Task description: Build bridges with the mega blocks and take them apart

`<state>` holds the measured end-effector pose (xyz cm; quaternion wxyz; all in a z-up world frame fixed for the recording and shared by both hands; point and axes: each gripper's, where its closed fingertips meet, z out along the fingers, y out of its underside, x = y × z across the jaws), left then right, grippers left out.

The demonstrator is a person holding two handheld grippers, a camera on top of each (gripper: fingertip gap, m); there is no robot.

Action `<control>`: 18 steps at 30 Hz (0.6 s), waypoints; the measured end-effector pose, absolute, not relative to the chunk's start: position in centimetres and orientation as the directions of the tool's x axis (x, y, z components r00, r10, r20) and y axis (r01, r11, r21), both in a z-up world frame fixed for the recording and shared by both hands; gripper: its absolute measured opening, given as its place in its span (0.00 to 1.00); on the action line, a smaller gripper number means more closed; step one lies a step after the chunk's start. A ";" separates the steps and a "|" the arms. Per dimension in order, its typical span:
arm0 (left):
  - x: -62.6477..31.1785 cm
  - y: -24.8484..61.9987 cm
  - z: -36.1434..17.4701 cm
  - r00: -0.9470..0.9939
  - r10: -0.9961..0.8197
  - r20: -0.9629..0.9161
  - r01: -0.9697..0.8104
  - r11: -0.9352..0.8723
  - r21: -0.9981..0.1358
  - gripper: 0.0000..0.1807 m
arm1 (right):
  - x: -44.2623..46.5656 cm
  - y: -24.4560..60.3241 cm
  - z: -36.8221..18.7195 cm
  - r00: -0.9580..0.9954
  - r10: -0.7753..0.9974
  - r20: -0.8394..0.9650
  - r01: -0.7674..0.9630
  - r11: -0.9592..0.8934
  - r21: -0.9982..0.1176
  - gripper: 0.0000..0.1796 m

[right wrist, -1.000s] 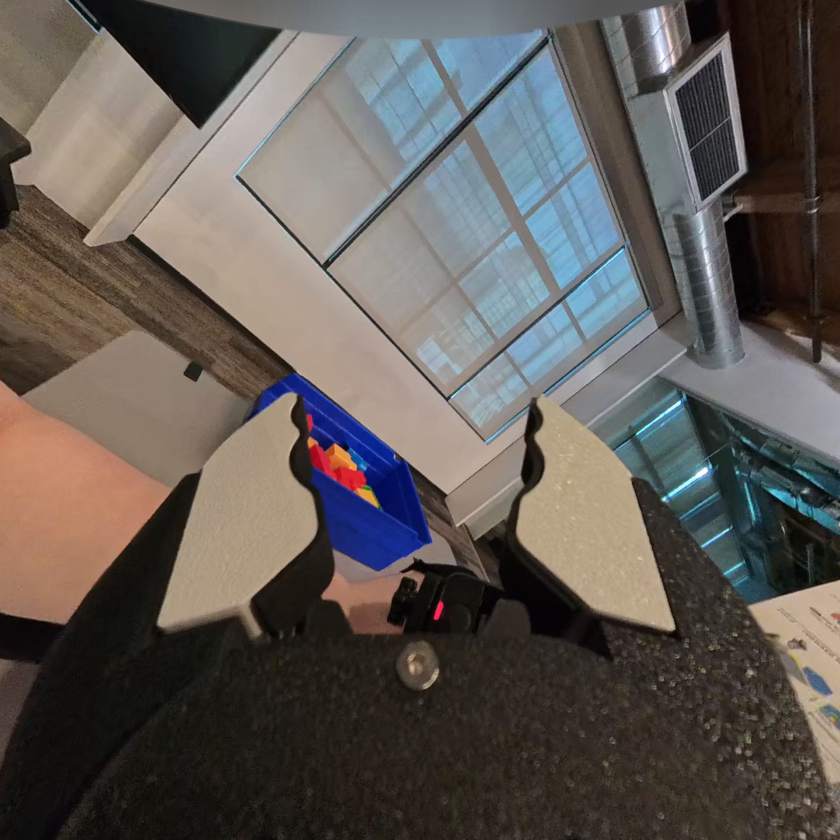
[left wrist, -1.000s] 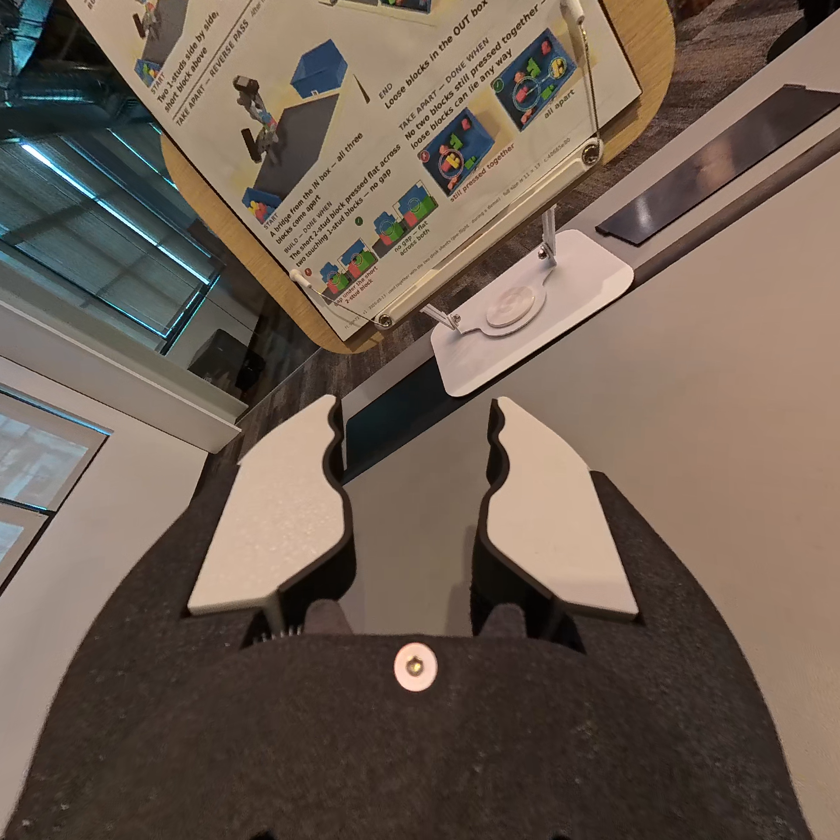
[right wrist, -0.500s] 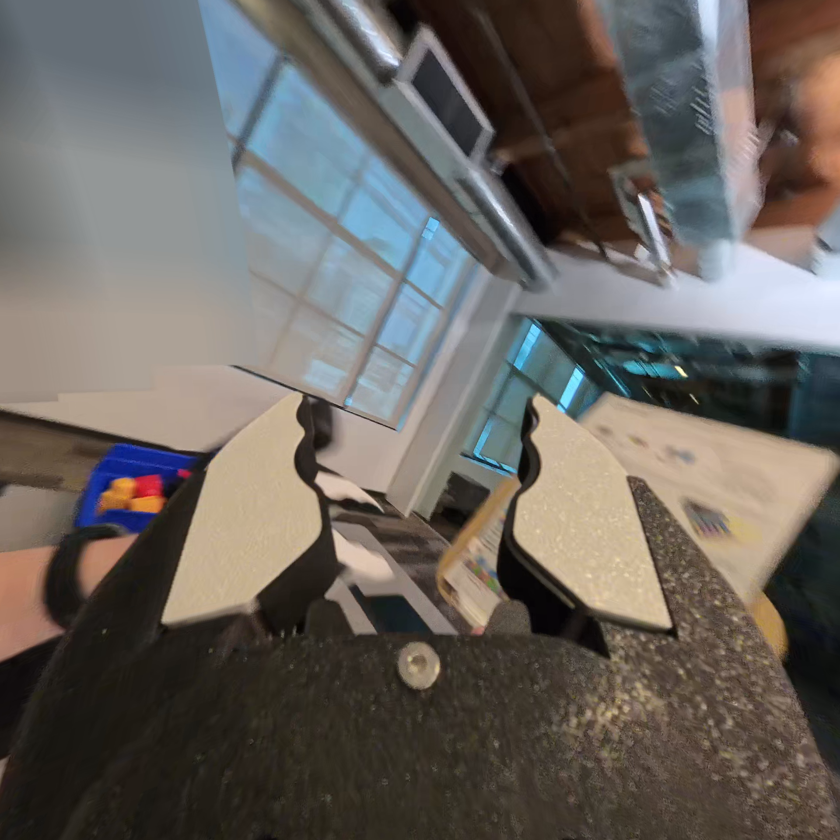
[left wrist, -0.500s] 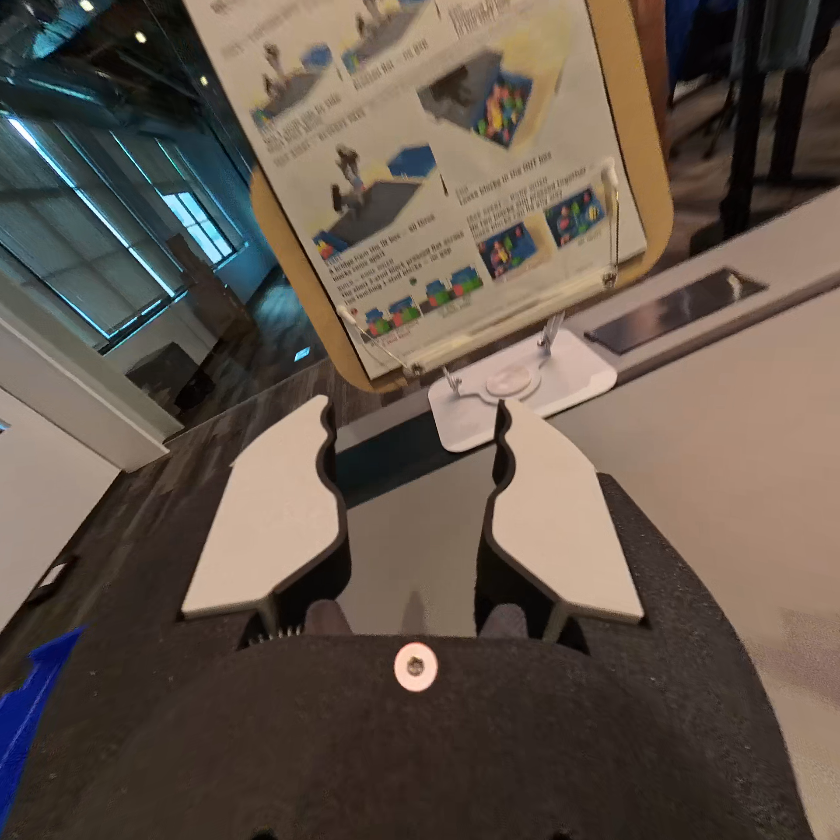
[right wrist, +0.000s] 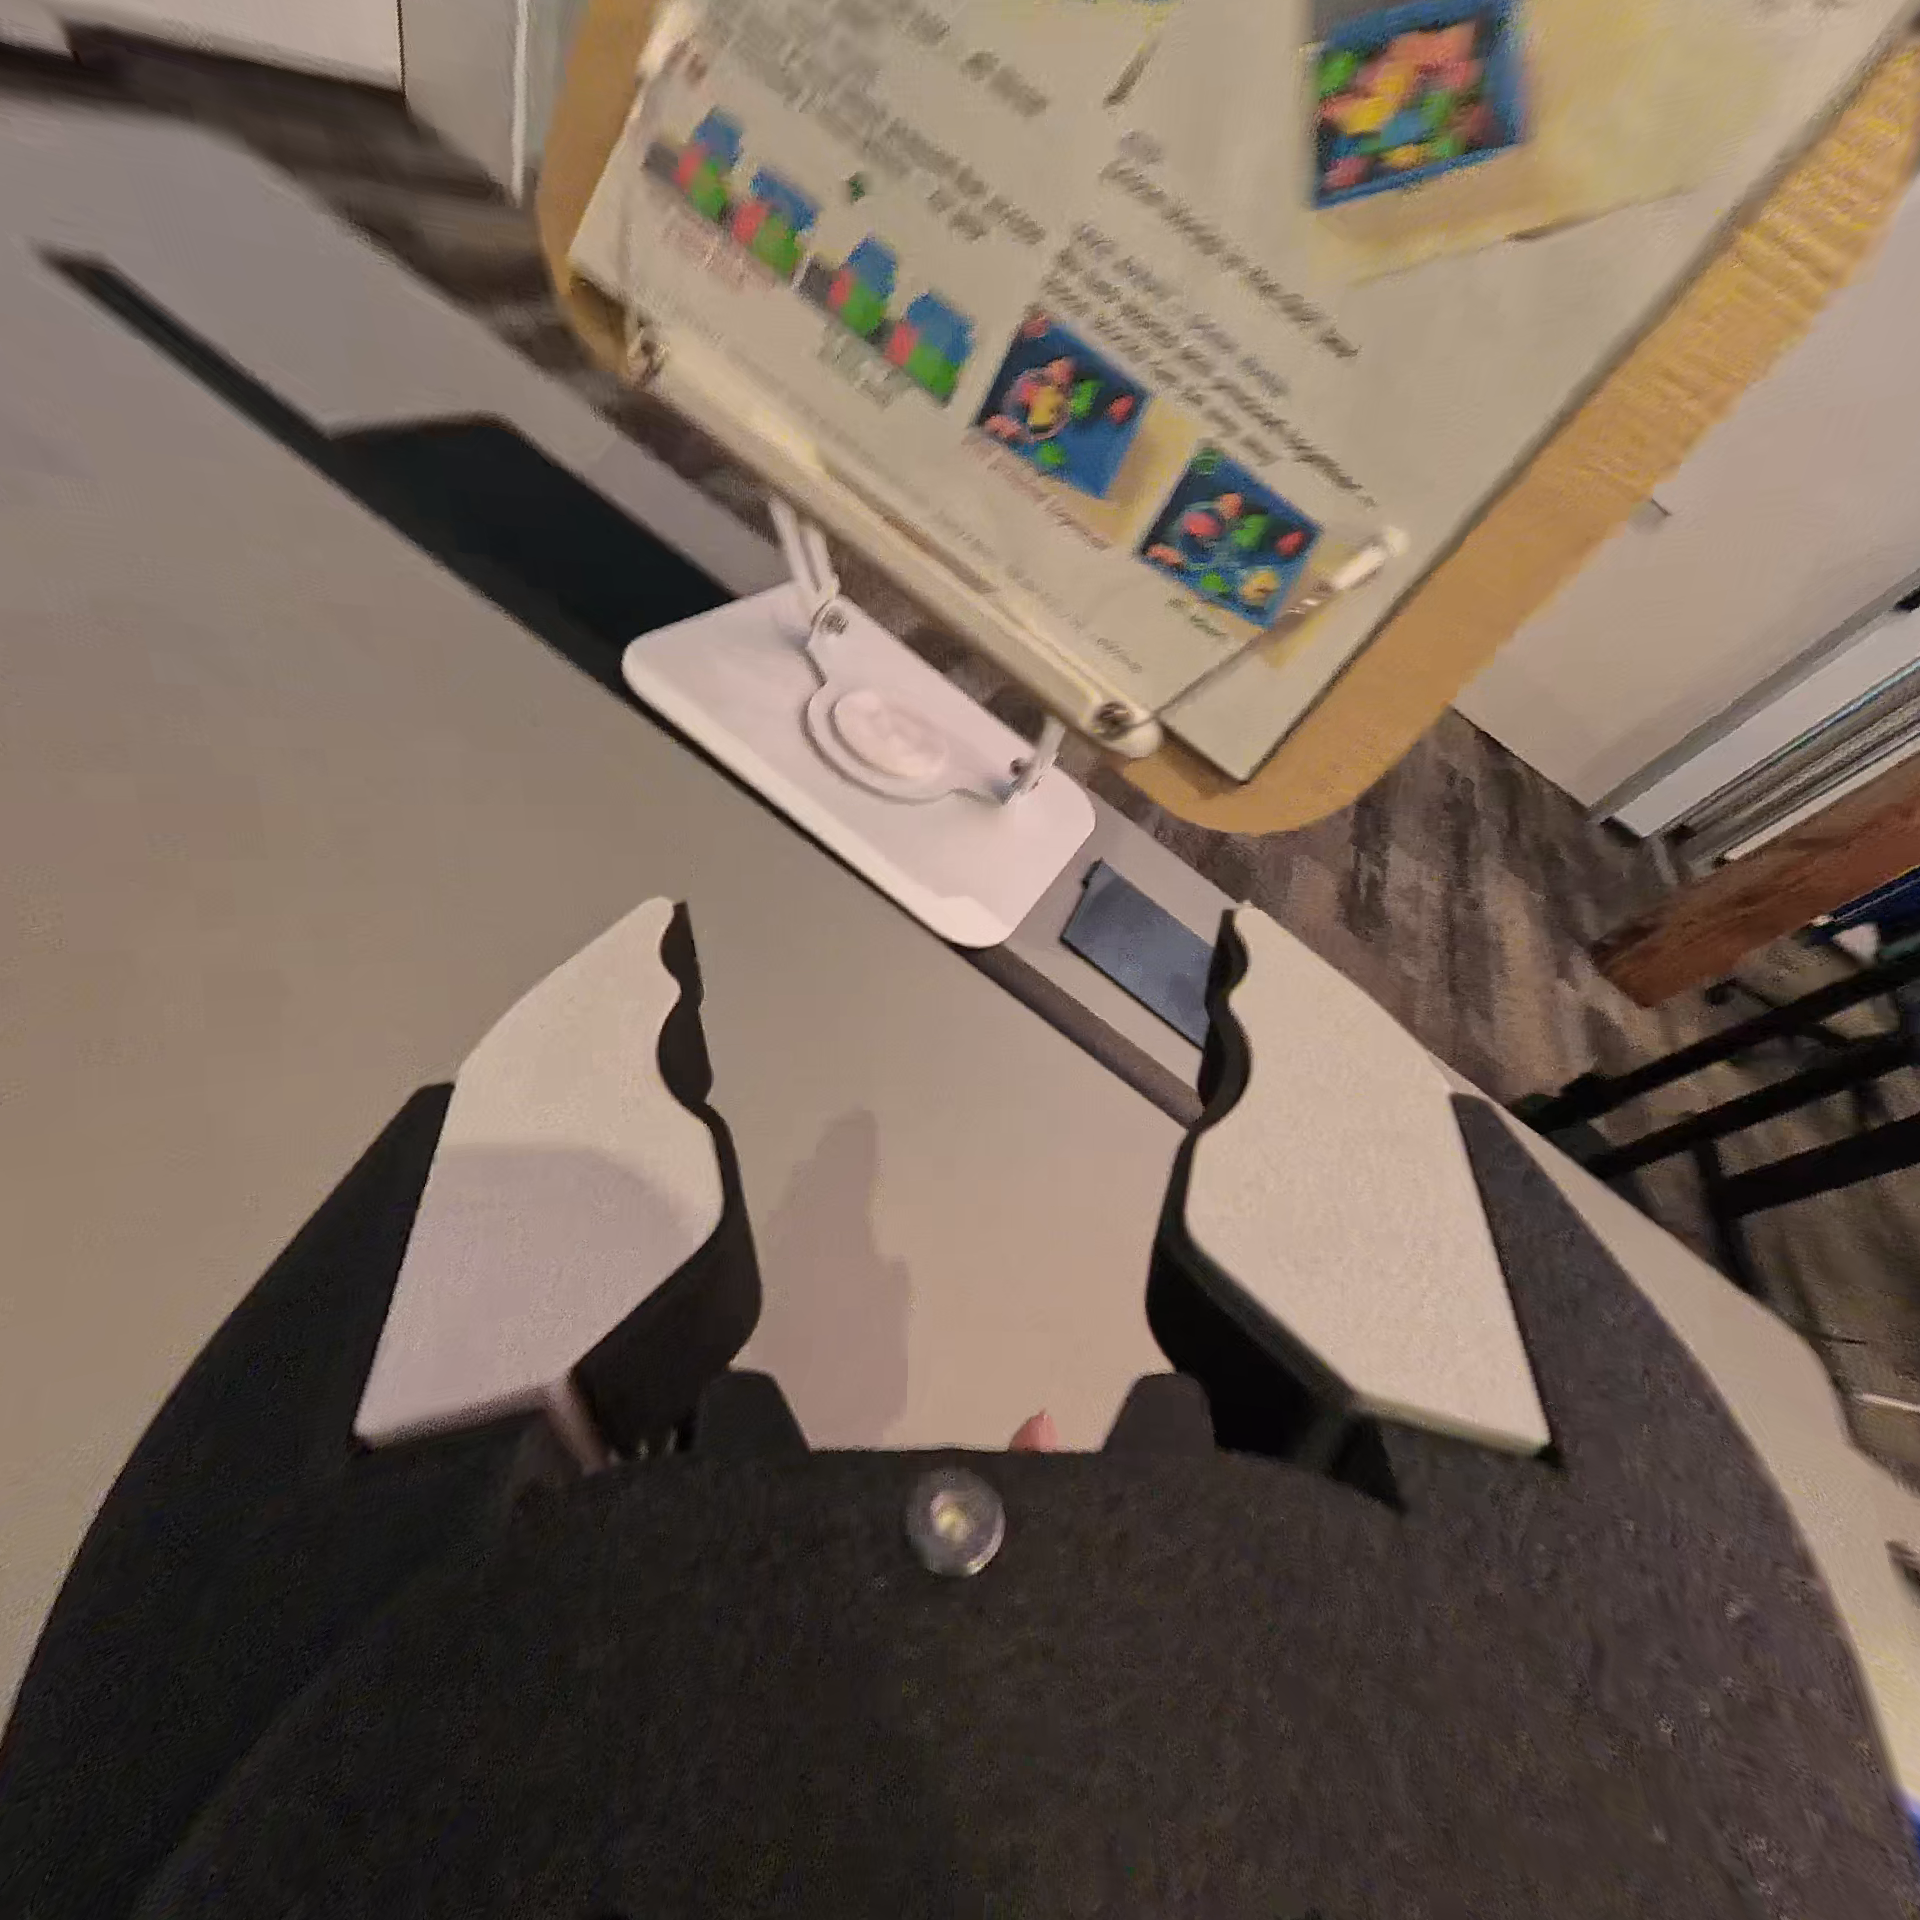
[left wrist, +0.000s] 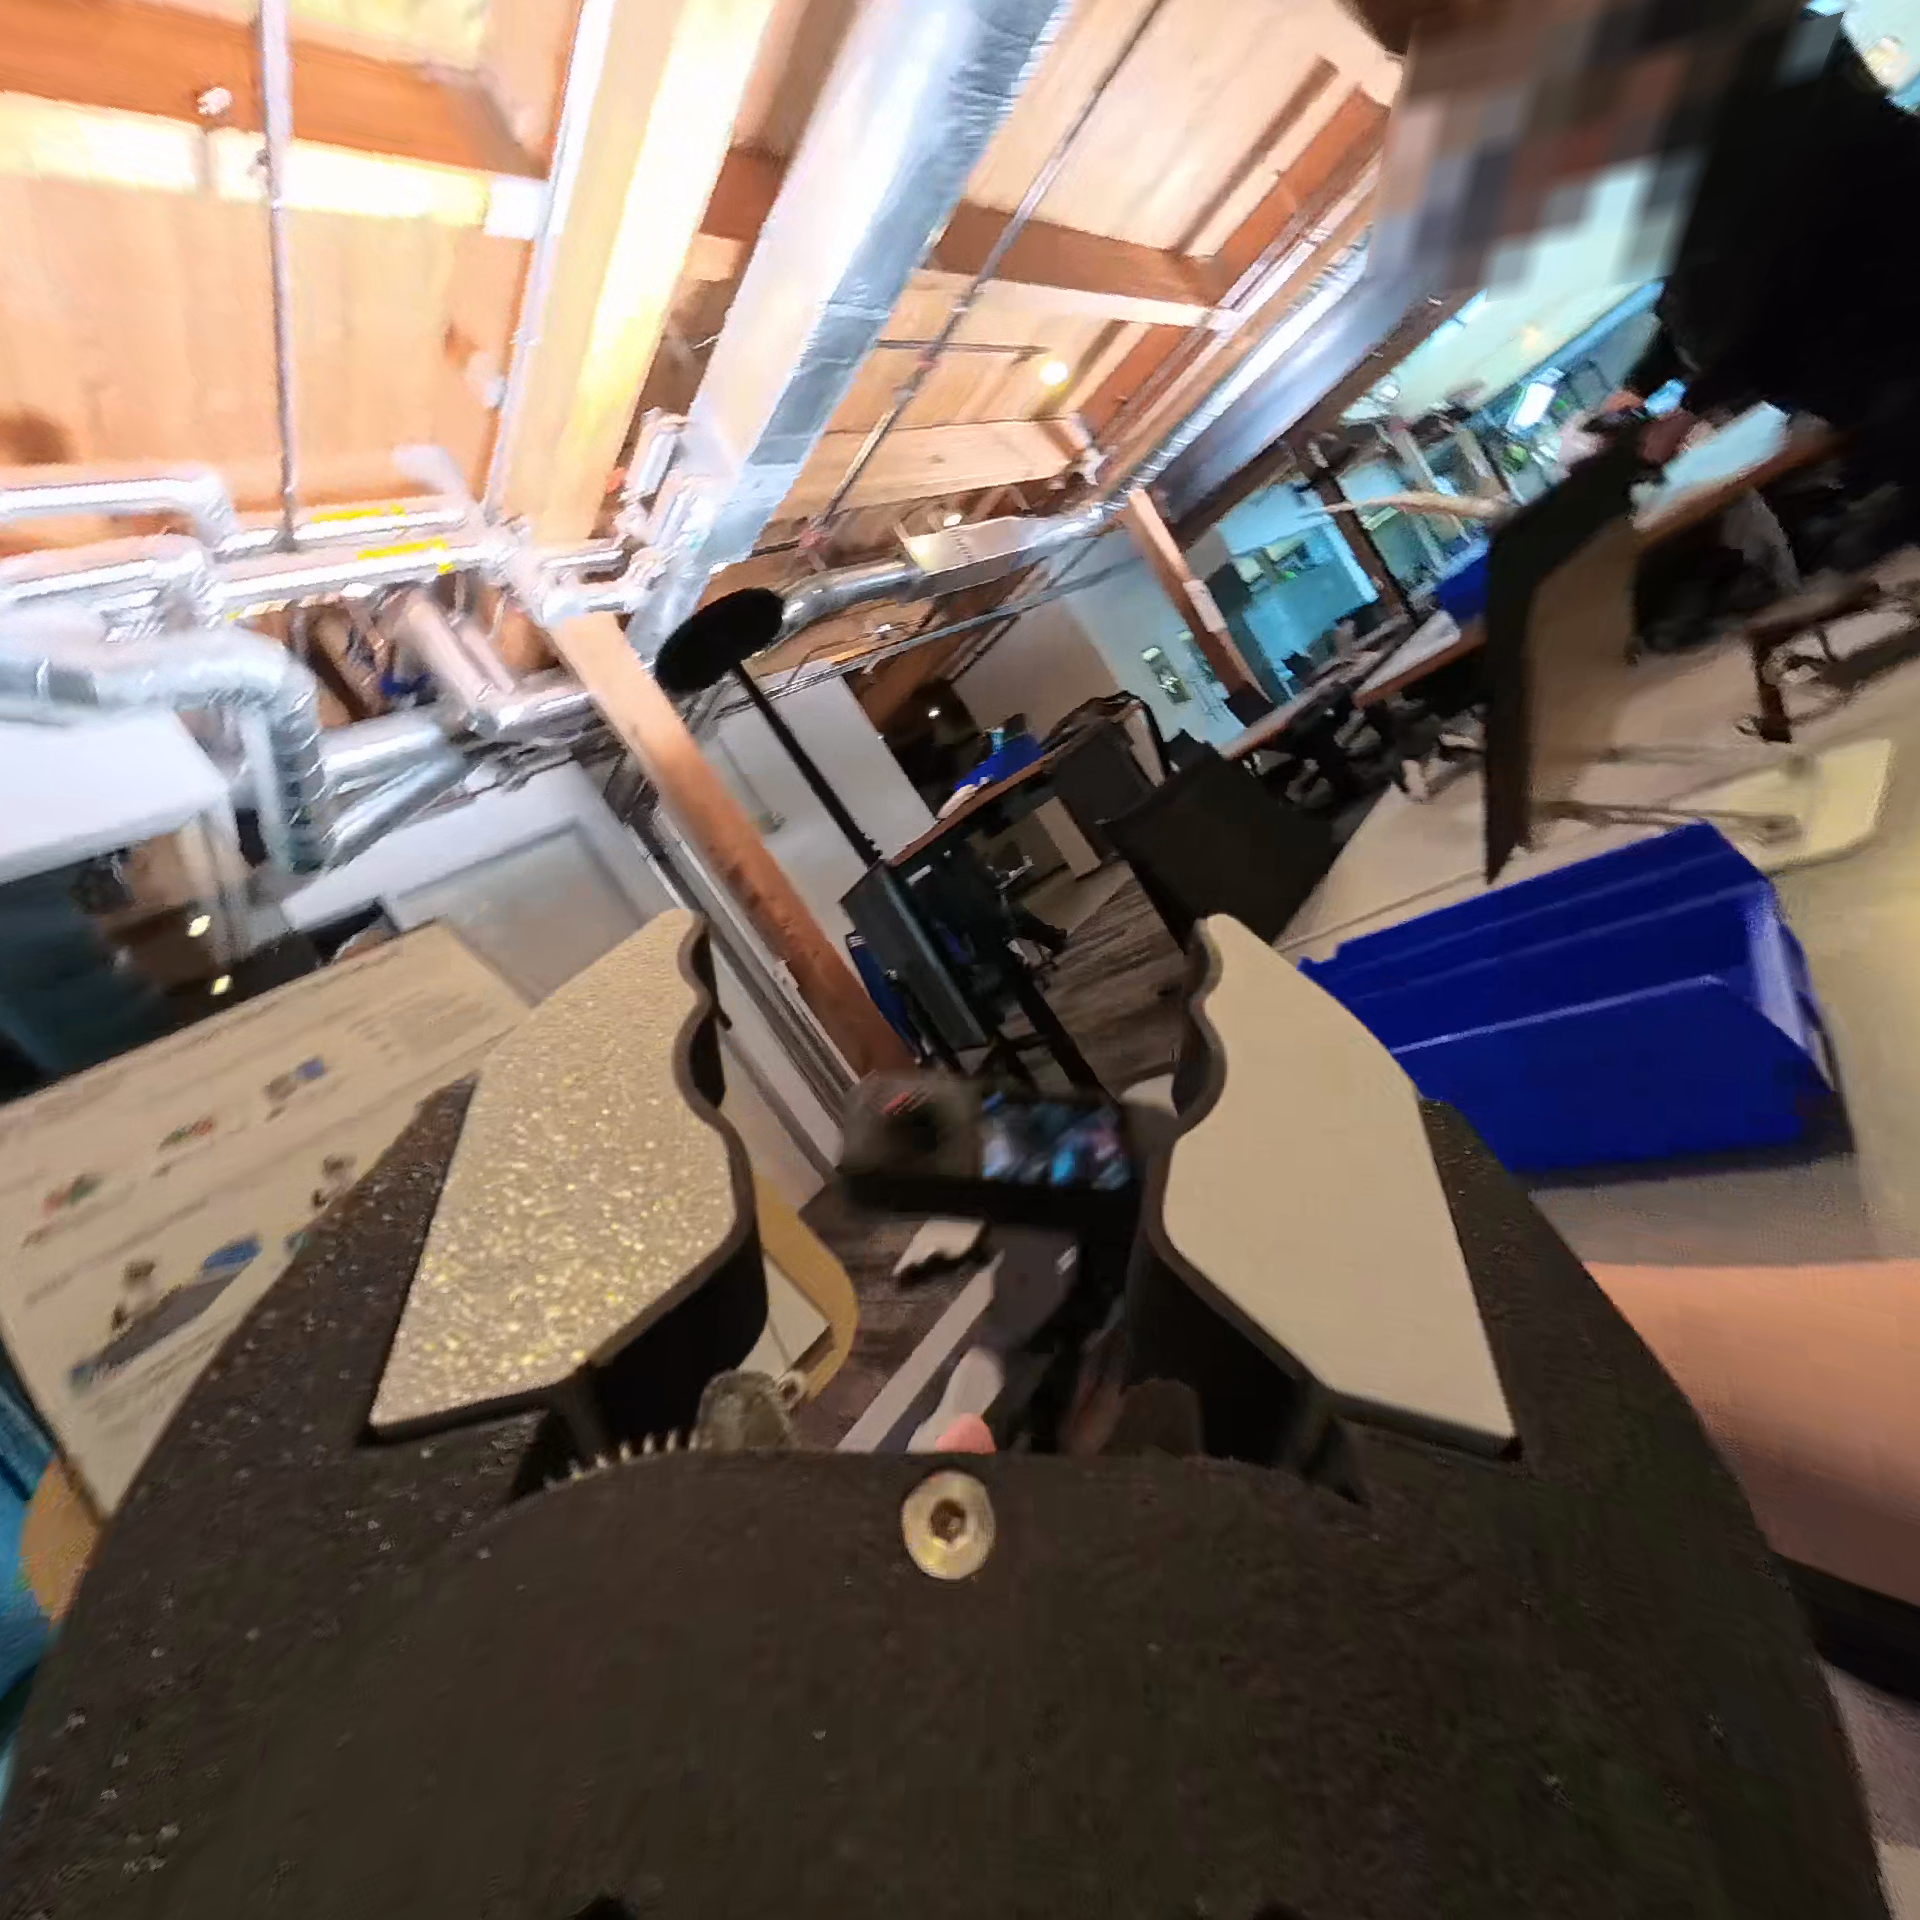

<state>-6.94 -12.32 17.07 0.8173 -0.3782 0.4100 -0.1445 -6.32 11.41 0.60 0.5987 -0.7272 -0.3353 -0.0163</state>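
My left gripper is open and empty, tilted up toward the ceiling and the room beyond. A blue bin stands on the table to its right; its inside is hidden, and no blocks show. My right gripper is open and empty, held just above the grey table and pointing at the instruction board on its white stand. No mega blocks show in either view.
A forearm crosses the right edge of the left wrist view. The instruction board also shows at the left there. A dark strip runs along the table's far edge. Desks and chairs stand beyond.
Both grippers have swung sharply. The left one turned from the board up and right toward the ceiling and blue bin. The right one turned down from the windows to the table and board.
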 end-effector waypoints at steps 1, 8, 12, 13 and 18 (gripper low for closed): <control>-5.4 -13.4 16.3 0.590 -0.537 -0.603 -0.094 0.696 -0.711 0.48 | -7.5 11.2 0.0 0.747 0.475 0.465 0.552 -0.053 -0.832 0.52; 0.6 -19.4 11.7 0.507 -0.160 -0.847 -0.265 0.906 -0.330 0.46 | -15.2 7.8 -2.6 0.589 0.558 0.584 0.688 0.033 -0.725 0.52; 1.6 -21.0 10.5 0.497 -0.041 -0.867 -0.278 0.939 -0.204 0.45 | -17.1 6.3 -2.1 0.538 0.543 0.644 0.720 0.101 -0.687 0.51; 1.6 -21.0 10.4 0.491 -0.008 -0.871 -0.297 0.939 -0.176 0.44 | -17.3 6.1 -1.9 0.530 0.539 0.654 0.724 0.114 -0.680 0.51; 1.5 -19.1 10.0 0.465 0.050 -0.884 -0.380 0.913 -0.148 0.45 | -17.6 5.5 -1.0 0.510 0.505 0.696 0.743 0.150 -0.653 0.51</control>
